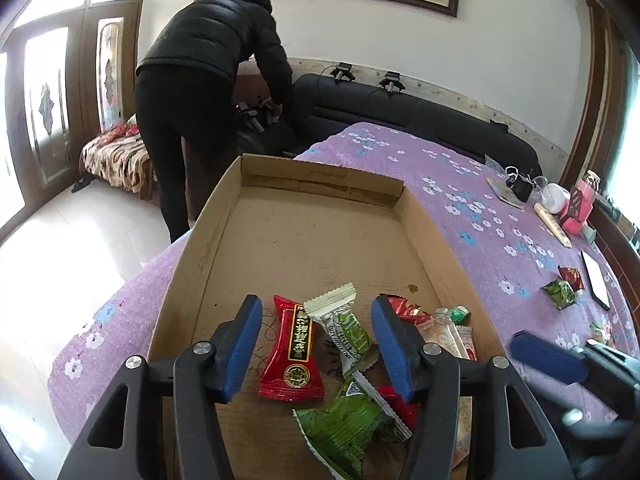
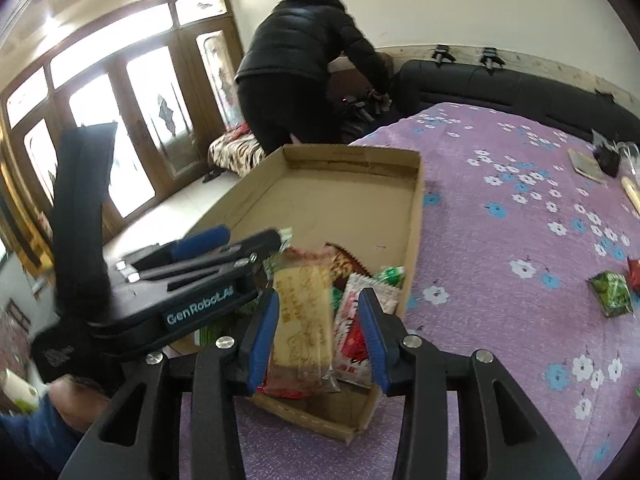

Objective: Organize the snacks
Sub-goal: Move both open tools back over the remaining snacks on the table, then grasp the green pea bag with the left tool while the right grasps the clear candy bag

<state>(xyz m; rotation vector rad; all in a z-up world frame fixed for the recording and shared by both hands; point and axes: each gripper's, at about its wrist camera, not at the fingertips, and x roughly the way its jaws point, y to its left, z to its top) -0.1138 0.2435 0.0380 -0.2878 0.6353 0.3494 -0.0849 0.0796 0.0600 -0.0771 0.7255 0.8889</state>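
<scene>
Now both tools hang over the near end of the cardboard tray (image 1: 208, 240) on the purple bedspread (image 1: 472, 216). Left tool (image 1: 316, 344) is spread wide above a red packet (image 1: 292, 354) and a green-white packet (image 1: 348, 330), touching neither. Right tool (image 2: 320, 340) is spread wide too, with a tan packet (image 2: 304, 320) between its fingers; whether it touches them I cannot tell. A green snack (image 2: 611, 293) lies on the bedspread, well apart from the tray.
</scene>
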